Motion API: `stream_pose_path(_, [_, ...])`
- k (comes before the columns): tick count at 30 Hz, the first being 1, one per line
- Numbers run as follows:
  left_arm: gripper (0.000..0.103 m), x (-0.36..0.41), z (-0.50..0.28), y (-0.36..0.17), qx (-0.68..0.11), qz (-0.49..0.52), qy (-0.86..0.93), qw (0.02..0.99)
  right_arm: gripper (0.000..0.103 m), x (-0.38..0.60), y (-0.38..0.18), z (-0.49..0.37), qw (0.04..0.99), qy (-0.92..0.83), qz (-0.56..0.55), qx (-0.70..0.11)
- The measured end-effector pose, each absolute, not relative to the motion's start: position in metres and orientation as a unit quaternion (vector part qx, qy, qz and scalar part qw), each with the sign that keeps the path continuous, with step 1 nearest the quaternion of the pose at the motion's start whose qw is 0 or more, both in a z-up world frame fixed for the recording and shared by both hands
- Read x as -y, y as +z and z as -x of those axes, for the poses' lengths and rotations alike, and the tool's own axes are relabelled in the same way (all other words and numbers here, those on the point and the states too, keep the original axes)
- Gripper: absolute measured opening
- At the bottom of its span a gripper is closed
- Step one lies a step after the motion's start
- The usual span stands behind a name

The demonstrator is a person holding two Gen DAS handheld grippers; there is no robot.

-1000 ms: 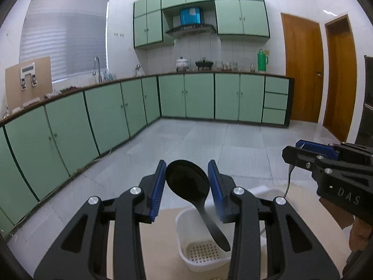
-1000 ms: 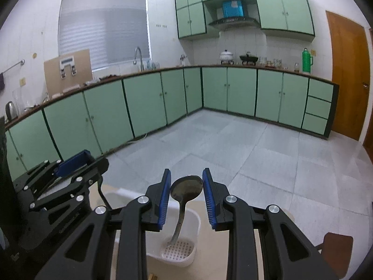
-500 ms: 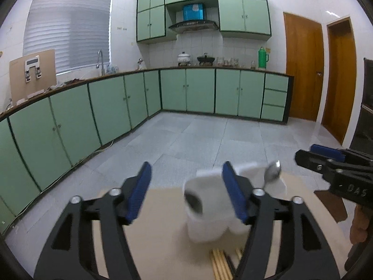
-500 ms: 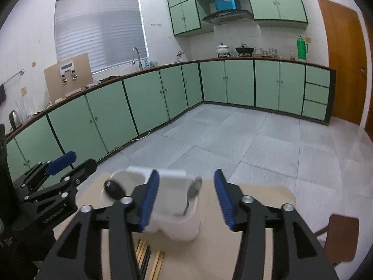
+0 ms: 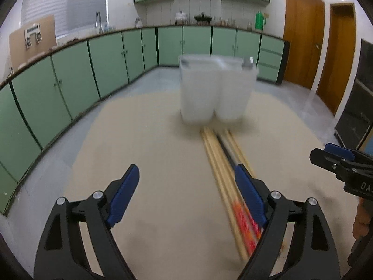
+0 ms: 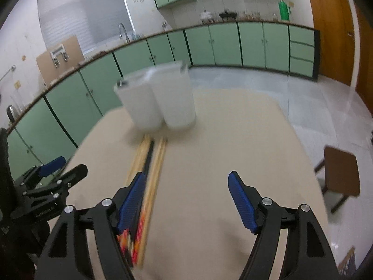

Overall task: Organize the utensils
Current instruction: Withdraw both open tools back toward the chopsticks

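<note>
Both grippers hang over the beige desk [image 5: 151, 140] with their blue-padded fingers spread wide and nothing between them; the jaws of each have just been opening. The left gripper [image 5: 186, 186] has bare desk between its fingers [image 5: 123, 193], while a bundle of long pale wooden chopsticks with a dark pair and red-orange patterned ends [image 5: 223, 170] lies on the desk just beside and partly behind its right finger, running straight ahead. Seen from the right gripper [image 6: 186, 193], the same chopsticks [image 6: 153, 163] lie beside and partly under its left finger [image 6: 132, 198], with empty desk between the fingers. Well ahead of both sets of fingertips, at the far end of the chopsticks, stands the white plastic two-compartment utensil holder [image 5: 215, 88], upright on the desk and blurred; a metal utensil tip shows at its right rim and a dark one at its left rim, too smeared to tell more.
</note>
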State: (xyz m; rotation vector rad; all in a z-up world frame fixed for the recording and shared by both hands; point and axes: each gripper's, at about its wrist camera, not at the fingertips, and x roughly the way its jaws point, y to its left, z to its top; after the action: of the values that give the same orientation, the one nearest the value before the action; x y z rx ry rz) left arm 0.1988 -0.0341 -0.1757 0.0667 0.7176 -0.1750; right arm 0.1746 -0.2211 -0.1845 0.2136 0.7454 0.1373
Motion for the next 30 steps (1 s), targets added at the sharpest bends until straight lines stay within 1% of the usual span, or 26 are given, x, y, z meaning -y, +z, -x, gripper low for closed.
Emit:
stream_pose_path(5, [0.081, 0.028, -0.173, -0.2, -0.384, -0.042, -0.078, 0.919, 0.071, 0.207, -0.209, -0.142, 0.914, 0.072, -0.092, -0.39])
stream_pose_path(12, [0.081, 0.021, -0.151, -0.217, -0.406, -0.044, -0.068, 0.911, 0.065, 0.188, -0.226, -0.114, 0.908, 0.089, -0.063, -0.404])
stream_pose_path(16, [0.081, 0.021, -0.145, -0.22, -0.41, -0.045, -0.068, 0.908, 0.062, 0.176, -0.229, -0.113, 0.907, 0.095, -0.047, -0.408])
stream_pose_path(21, [0.081, 0.023, -0.144, -0.221, -0.412, -0.046, -0.07, 0.907, 0.06, 0.171, -0.238, -0.114, 0.903, 0.086, -0.024, -0.42])
stream_pose_path(26, [0.081, 0.023, -0.143, -0.221, -0.413, -0.049, -0.07, 0.907, 0.058, 0.182, -0.235, -0.113, 0.908, 0.059, -0.025, -0.415])
stream_pose_path(30, [0.081, 0.023, -0.14, -0.223, -0.415, -0.05, -0.069, 0.906, 0.057, 0.183, -0.231, -0.109, 0.909, 0.078, -0.027, -0.409])
